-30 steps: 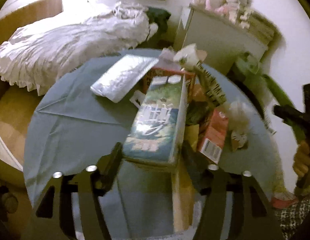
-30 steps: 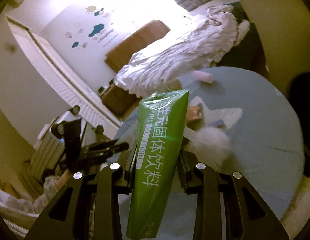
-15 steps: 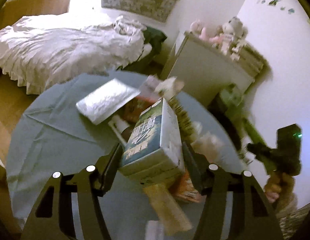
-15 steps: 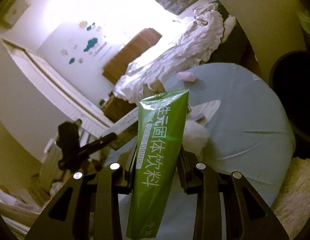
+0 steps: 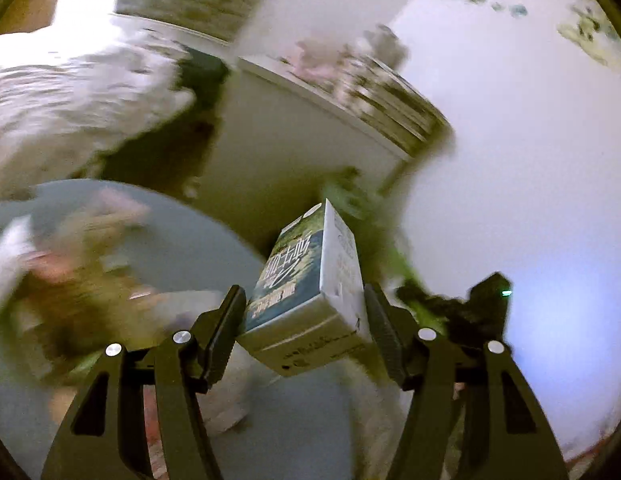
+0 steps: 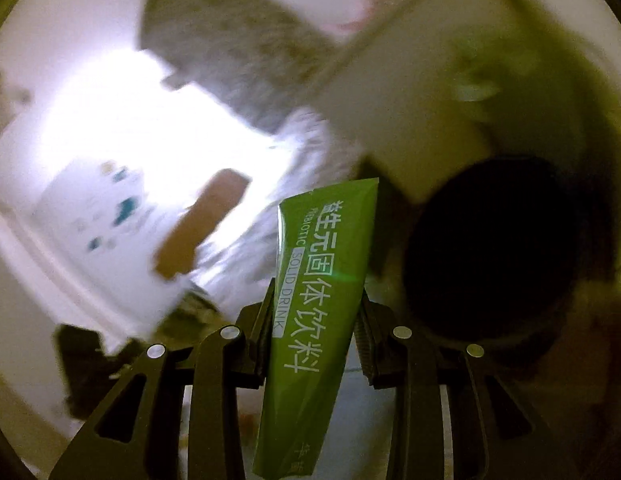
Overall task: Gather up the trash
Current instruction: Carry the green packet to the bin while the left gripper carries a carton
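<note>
left gripper (image 5: 304, 320) clamping carton (image 5: 310, 276) across its near end: stiff, light, probably empty | right gripper (image 6: 314, 320) pinching green sachet (image 6: 320, 280) mid-length: thin, floppy, slick | bin (image 6: 502, 248) lying right

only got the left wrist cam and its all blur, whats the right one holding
observer: A green sachet. The right gripper has its jaws shut on it, and the sachet sticks out past the tips.
operator: ok is a bin anywhere near it
observer: A dark round opening, probably a bin, shows just right of the sachet in the right wrist view. It is too blurred to see inside.
</note>
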`<state>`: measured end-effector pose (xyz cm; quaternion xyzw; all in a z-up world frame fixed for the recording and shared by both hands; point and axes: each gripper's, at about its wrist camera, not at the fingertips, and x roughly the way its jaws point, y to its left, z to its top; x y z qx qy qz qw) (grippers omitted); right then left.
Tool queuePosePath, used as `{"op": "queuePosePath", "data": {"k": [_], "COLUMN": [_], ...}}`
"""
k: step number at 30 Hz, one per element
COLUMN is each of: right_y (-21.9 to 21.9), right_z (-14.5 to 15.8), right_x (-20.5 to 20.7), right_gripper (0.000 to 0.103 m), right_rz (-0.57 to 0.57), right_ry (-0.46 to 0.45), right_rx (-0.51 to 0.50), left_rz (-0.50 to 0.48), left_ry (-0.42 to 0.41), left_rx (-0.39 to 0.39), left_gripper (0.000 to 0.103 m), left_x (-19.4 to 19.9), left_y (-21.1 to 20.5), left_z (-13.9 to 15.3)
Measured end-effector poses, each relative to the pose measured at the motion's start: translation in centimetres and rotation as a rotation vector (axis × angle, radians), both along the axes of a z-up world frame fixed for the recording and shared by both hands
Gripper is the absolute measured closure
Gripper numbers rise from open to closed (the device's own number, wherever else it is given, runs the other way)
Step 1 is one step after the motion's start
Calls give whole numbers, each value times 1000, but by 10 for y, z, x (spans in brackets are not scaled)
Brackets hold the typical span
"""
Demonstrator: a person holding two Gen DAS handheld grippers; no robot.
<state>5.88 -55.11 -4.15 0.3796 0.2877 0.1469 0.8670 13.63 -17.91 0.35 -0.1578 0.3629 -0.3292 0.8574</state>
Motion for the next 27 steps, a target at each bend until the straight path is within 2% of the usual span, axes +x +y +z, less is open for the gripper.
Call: {"op": "queuePosePath", "data": {"k": [4, 9, 13, 19, 23, 27], "right_y": [-17, -31, -43, -48, -50, -51], "right_z": [-39, -76, -96, -107, -109, -105], "right_x": [15, 36, 48, 66, 70, 66], "right_gripper": [69, 69, 69, 68, 55, 53], "right_rz": [-51, -76, -92, -93, -107, -116], "right_ry": [89, 159, 203, 265, 291, 293], "right_rx": [-7, 16, 31, 19, -8, -34], "left_rz": [-104, -128, -114, -90, -82, -82], "left_ry": [64, 192, 249, 294, 303, 293], "left_rx": [18, 78, 138, 181, 229, 240], "left_gripper": [43, 43, 43, 42, 40, 27], "left_x": [37, 87, 111, 121, 122, 117], "left_y": [-79, -143, -163, -173, -174, -170], "left_z": [-25, -71, -96, -114, -115, -112]}}
